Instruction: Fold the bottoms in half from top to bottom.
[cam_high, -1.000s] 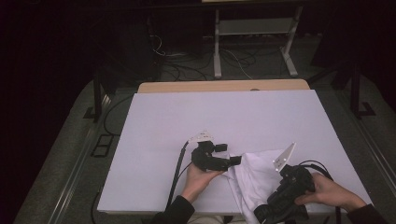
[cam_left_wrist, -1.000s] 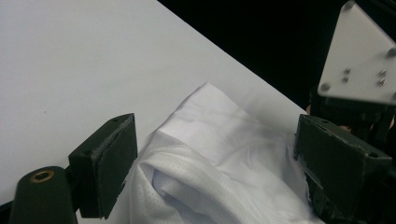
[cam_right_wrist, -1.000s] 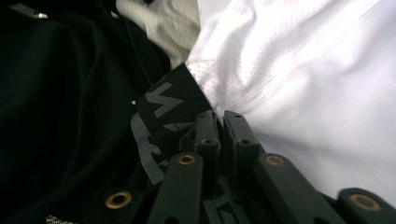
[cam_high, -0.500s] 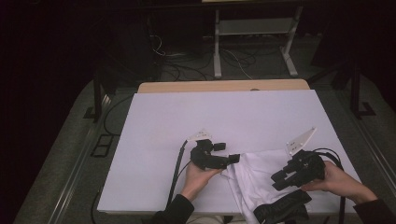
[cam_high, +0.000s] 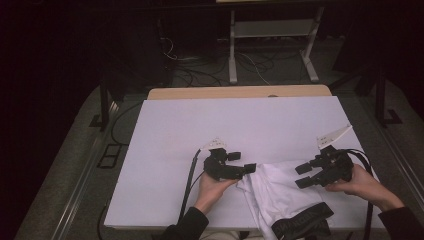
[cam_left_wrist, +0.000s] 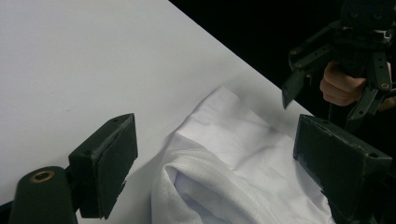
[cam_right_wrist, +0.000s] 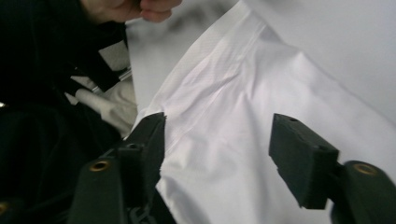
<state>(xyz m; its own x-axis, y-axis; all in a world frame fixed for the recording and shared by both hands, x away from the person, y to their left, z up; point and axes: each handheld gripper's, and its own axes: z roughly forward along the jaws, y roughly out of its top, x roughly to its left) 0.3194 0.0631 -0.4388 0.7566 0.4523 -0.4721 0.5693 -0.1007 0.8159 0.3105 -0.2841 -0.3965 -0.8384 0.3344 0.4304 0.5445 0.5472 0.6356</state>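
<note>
A white table (cam_high: 240, 125) is seen from above, with a white garment (cam_high: 280, 192) lying crumpled at its near edge, slightly right of centre, and partly hanging over that edge. A dark band (cam_high: 300, 222) is seen at the garment's near end. The left gripper (cam_high: 242, 162) is held in the left hand (cam_high: 212, 185) just left of the garment, its jaws spread wide and pointed at the cloth's left edge. In the left gripper view, the two black jaws are set apart with the folded, mesh-textured edge of the garment (cam_left_wrist: 224, 163) lying between them on the table (cam_left_wrist: 93, 56); nothing is clamped. The right gripper (cam_high: 306, 175) is held in the right hand (cam_high: 362, 182) at the garment's right side, and its jaws are likewise parted. In the right gripper view, smooth white cloth (cam_right_wrist: 243, 130) with a seam is seen between and beyond the open jaws, and whether the jaws touch it cannot be told. A black cable (cam_high: 187, 182) is trailed from the left gripper toward the near edge. Beyond the table, a dark floor with cables and a metal stand (cam_high: 270, 45) is seen.
</note>
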